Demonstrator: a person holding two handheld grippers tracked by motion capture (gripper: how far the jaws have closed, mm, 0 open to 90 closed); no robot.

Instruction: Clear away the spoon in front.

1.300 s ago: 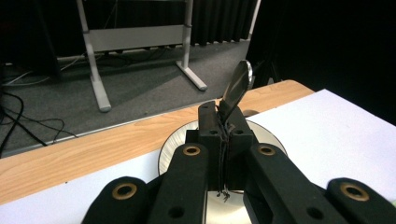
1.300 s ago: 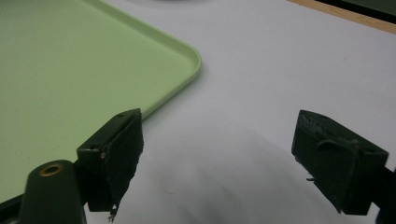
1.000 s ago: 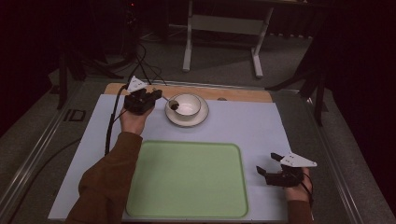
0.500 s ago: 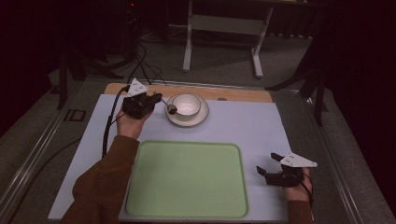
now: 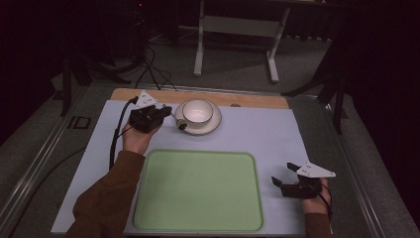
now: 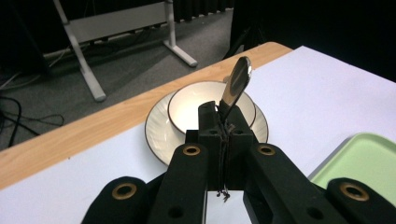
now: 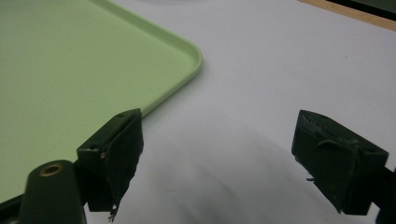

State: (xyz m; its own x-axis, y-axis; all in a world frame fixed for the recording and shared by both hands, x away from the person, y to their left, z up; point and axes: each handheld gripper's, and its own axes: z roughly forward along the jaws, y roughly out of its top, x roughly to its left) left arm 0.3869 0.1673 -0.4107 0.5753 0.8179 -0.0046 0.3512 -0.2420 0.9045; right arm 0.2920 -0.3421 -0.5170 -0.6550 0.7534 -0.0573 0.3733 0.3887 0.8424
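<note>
We see the left tongs (image 6: 224,122) clamped on a spoon (image 6: 236,87), its bowl raised just beyond the tips, above the cup (image 6: 194,103) and saucer (image 6: 156,130) at the counter's far side. The right tongs (image 7: 219,163) rest apart beside the green tray (image 7: 70,60).

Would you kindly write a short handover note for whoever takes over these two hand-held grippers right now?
Left hand-held gripper: shut on the spoon, bowl end up, lifted beside the cup on its saucer at the table's far side.
Right hand-held gripper: open, holding nothing, low over the white mat just right of the green tray.
Done: spoon picked up.
Left: probably placing the spoon, perhaps on the tray; cup and saucer untouched.
</note>
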